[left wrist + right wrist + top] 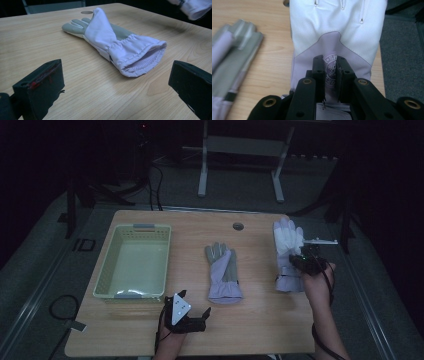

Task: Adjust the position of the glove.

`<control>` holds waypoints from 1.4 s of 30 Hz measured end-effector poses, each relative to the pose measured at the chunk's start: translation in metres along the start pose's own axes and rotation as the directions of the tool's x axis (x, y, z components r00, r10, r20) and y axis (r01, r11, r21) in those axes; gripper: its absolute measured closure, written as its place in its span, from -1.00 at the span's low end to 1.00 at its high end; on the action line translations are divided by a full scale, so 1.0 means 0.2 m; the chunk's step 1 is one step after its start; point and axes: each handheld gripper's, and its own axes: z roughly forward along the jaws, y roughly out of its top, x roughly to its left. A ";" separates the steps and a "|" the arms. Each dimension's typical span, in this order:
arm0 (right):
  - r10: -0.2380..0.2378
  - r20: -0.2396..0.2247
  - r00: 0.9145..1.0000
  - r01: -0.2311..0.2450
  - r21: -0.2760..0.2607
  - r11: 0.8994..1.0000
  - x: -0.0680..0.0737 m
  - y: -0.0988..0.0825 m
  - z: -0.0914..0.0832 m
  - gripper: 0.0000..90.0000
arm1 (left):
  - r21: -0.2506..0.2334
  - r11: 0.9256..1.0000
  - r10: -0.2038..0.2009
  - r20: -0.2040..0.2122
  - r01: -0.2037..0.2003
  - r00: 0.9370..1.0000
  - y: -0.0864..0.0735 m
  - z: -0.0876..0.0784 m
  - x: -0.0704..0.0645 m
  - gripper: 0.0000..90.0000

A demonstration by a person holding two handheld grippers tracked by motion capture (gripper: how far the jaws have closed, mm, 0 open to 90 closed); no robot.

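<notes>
Right gripper point(330, 65): jaws closed on the back of a white-and-lilac work glove point(337, 30), pinching a fold of the lilac panel that carries a round printed emblem. In the high view this gripper point(306, 261) sits over the glove point(288, 240) near the table's right edge, the glove's fingers pointing away from the person and its cuff toward the person's right hand point(316, 279). Whether the glove is lifted clear of the table cannot be told.

Left gripper point(192, 312): jaws spread wide apart and holding nothing, as the left gripper view point(112, 87) confirms. It is low over the wooden table point(260, 315) near the person's edge.

Just ahead of the left gripper lies a second glove point(117, 45), grey on one face with a lilac cuff, flat on the table, cuff opening turned toward the open jaws and not touching them. In the high view this grey-and-lilac glove point(222, 270) lies between the two grippers, to the left of the held glove and apart from it.

Left of and beyond the left gripper stands a pale green plastic basket point(107, 275) with perforated walls, nothing visible in it.
</notes>
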 end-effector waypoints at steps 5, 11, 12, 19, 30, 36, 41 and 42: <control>0.031 -0.020 0.999 -0.032 -0.027 0.999 0.02 -0.05 -0.09 0.78 | 0.000 1.000 0.002 0.000 -0.002 1.000 0.00 0.00 0.00 -1.00; 0.059 -0.037 0.998 -0.059 0.012 0.998 0.08 -0.18 -0.06 0.78 | 0.002 1.000 0.005 0.001 -0.005 1.000 0.00 0.00 0.00 -1.00; 0.064 -0.041 0.997 -0.063 0.029 0.998 0.11 -0.20 -0.02 0.77 | 0.001 1.000 0.003 0.001 -0.003 1.000 0.00 0.00 0.00 -1.00; 0.071 -0.047 0.996 -0.067 0.078 0.995 0.17 -0.23 0.12 0.77 | 0.001 1.000 0.002 0.001 -0.002 1.000 0.00 0.00 0.00 -1.00; 0.094 -0.037 0.995 -0.089 0.120 0.989 0.17 -0.24 0.32 0.66 | 0.000 1.000 -0.004 0.005 0.004 1.000 0.00 0.00 0.00 -1.00; 0.110 -0.056 0.992 -0.103 0.116 0.988 0.16 -0.29 0.38 0.52 | 0.001 1.000 0.002 0.003 -0.002 1.000 0.00 0.00 0.00 -1.00; 0.105 -0.064 0.992 -0.097 0.117 0.988 0.15 -0.28 0.37 0.41 | 0.000 1.000 0.000 0.003 0.000 1.000 0.00 0.00 0.00 -1.00; 0.091 -0.066 0.994 -0.083 0.115 0.990 0.15 -0.27 0.36 0.36 | 0.000 1.000 0.001 0.004 -0.001 1.000 0.00 0.00 0.00 -1.00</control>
